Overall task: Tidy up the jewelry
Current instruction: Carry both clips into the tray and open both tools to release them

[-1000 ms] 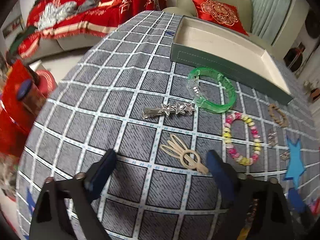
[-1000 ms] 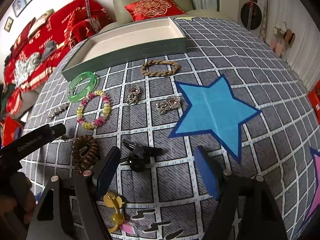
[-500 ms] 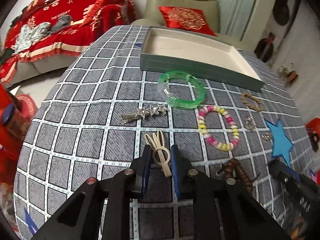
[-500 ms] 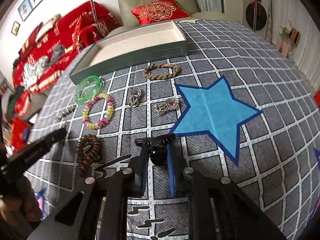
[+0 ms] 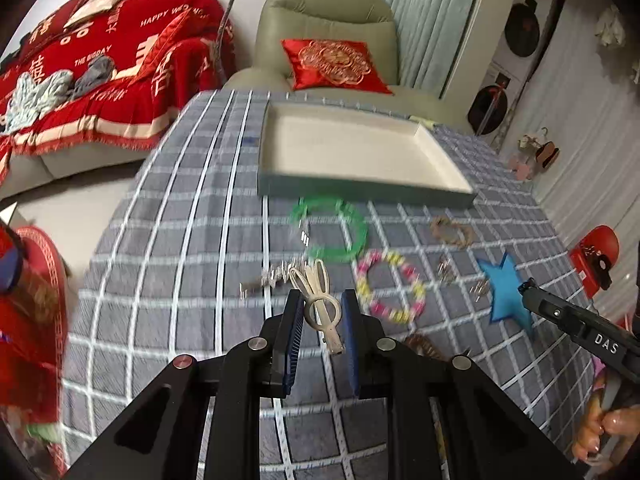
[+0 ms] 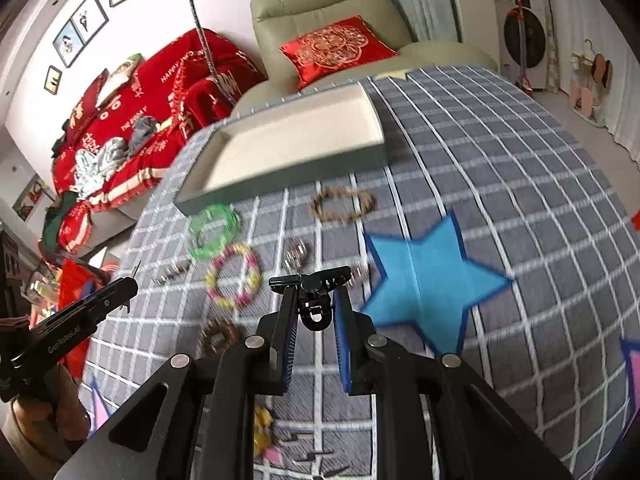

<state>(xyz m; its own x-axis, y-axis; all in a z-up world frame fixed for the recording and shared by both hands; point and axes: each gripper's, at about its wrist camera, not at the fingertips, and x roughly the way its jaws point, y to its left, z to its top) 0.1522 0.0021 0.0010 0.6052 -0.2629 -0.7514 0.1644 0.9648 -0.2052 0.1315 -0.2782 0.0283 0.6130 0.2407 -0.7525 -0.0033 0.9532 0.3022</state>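
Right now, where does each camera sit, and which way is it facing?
Left wrist: sits on the left gripper, looking down along its fingers past a cream hair clip they pinch toward the tray; the person's right hand shows at lower right.
Right wrist: sits on the right gripper, looking past a black hair clip it pinches toward the same tray; the left hand shows at lower left.
Shared: tray, green bangle, bead bracelet, blue star, armchair.

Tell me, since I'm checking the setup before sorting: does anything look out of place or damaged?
Nothing stands out. The tray sits empty and level; the left gripper holds a cream hair clip, the right gripper a black claw clip.
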